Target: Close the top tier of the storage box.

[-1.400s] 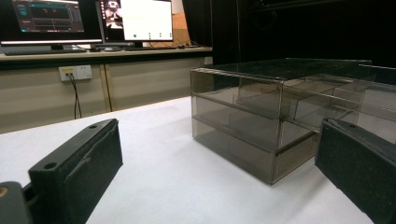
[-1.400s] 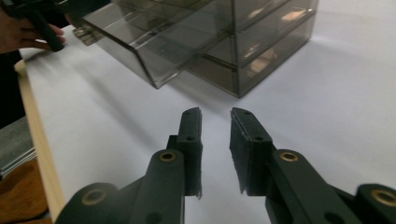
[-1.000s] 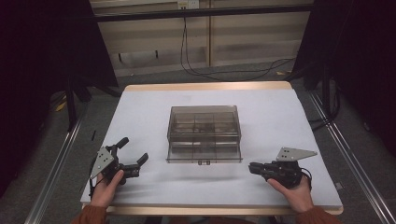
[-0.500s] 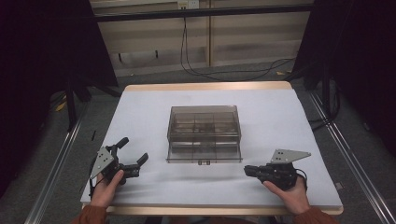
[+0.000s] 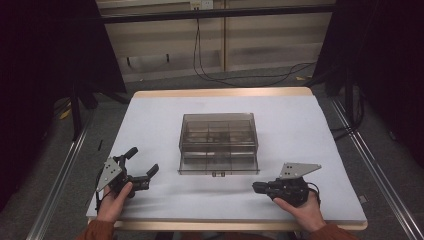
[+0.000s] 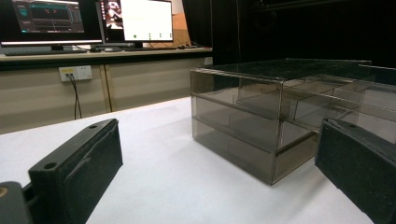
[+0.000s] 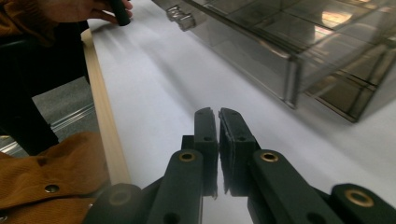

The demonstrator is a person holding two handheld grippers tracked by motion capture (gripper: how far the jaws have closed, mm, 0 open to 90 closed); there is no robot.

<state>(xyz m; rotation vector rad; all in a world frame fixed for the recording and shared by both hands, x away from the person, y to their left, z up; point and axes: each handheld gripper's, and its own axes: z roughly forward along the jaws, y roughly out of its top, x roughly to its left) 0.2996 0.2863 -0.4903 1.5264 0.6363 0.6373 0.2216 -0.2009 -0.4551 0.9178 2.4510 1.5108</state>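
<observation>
Smoked plastic: the translucent grey-brown drawer cabinet [image 5: 218, 142] stands about mid-bench on the white bench [image 5: 300, 125], nearer my front edge than the far one, its front facing me.
Drawer: the bottom drawer looks pulled out a little toward the front edge; a small clear handle [image 5: 217, 174] sits at the middle of its front, and my right gripper view shows it as a small clip [image 7: 180, 17].
Left gripper [image 5: 141, 166]: near the bench's front-left corner, fingers spread wide and holding nothing; in my left gripper view the two black pads [image 6: 91, 154] frame the cabinet's corner [image 6: 275, 135], well apart from it.
Right gripper [image 5: 259, 187]: near the front edge, right of the cabinet, fingers closed almost pad to pad with only a slit between them, gripping nothing; they point left along the front edge.
Step in hand, as I judge it: bring my right fingers to the drawer handle.
Doing it well: I should part my right fingers before arriving, come in low and level with the handle, and close on it squarely.
Steadying: the cabinet looks light, so I would lay my open left fingers against its left side or top to stop it sliding.
Risk: pulling or pushing off-centre may skew the drawer and jam it.
</observation>
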